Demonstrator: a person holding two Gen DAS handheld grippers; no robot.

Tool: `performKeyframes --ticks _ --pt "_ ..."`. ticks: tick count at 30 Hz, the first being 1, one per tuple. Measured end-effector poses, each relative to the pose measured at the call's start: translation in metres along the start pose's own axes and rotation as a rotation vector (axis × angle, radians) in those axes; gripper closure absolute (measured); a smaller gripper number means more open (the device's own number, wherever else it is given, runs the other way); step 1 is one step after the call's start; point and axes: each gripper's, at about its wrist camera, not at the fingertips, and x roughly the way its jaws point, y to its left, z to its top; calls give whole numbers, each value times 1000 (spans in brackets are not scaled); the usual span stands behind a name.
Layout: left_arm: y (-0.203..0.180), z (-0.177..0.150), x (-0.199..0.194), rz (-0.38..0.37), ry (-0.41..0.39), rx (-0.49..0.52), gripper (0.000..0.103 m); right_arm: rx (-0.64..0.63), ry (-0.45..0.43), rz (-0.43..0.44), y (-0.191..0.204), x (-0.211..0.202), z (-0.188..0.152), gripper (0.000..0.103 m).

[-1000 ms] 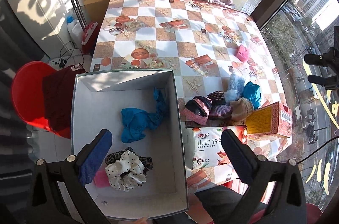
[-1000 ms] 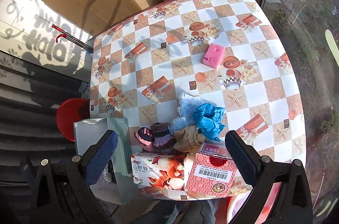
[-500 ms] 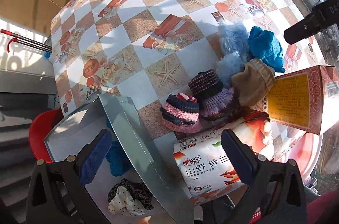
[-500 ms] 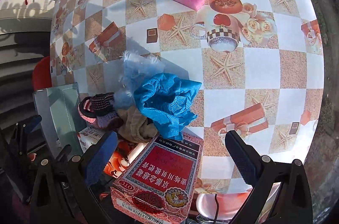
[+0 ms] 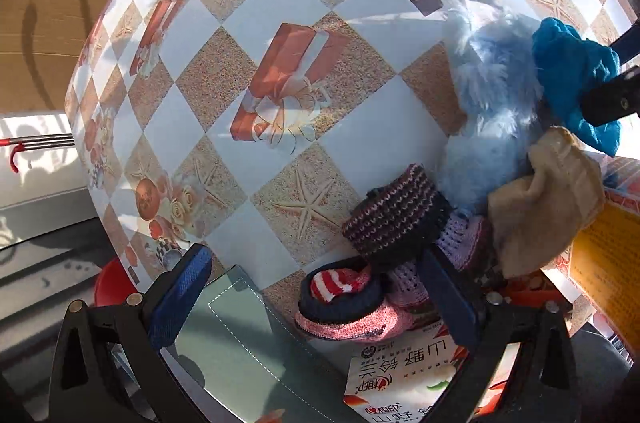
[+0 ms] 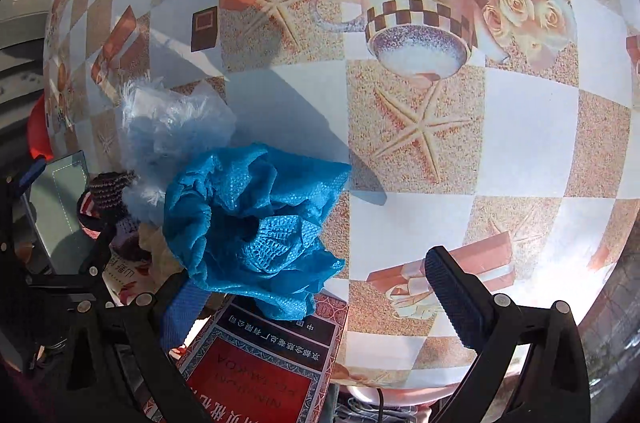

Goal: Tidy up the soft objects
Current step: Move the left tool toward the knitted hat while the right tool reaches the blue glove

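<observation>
Both grippers are closing in on the tabletop's near-edge pile: left gripper (image 5: 316, 297) over the rolled socks (image 5: 340, 297), right gripper (image 6: 316, 287) at the blue cloth (image 6: 252, 223).

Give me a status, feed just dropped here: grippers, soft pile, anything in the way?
Both grippers open: left at the knit socks, right at the blue cloth. Nothing gripped. Red box crowds the right gripper.

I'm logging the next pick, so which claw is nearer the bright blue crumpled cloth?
Right. The right claw is open with the bright blue cloth overlapping its left finger. The left claw is open over the knitted socks, farther off.
</observation>
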Motion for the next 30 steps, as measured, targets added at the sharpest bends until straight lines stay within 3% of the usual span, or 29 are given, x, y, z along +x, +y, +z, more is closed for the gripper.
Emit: performKeyframes --ticks 3,5,9,16,21,30 --pt "38 19 -5 43 -37 -124 0 89 -54 -59 -35 -7 -6 1" --pt "64 27 -15 29 -61 -197 0 175 -101 -74 -64 -18 -13 1" --pt "98 29 -36 -49 -102 -274 0 275 -208 22 -99 -42 -31 1" --pt "77 31 -18 -163 1 -311 0 235 -310 46 -91 -52 -44 1" --pt "55 39 4 -225 52 -357 0 167 -332 -44 -72 -50 -28 1" --pt "44 44 40 -245 117 -436 0 114 -274 -148 -52 -8 -3 0"
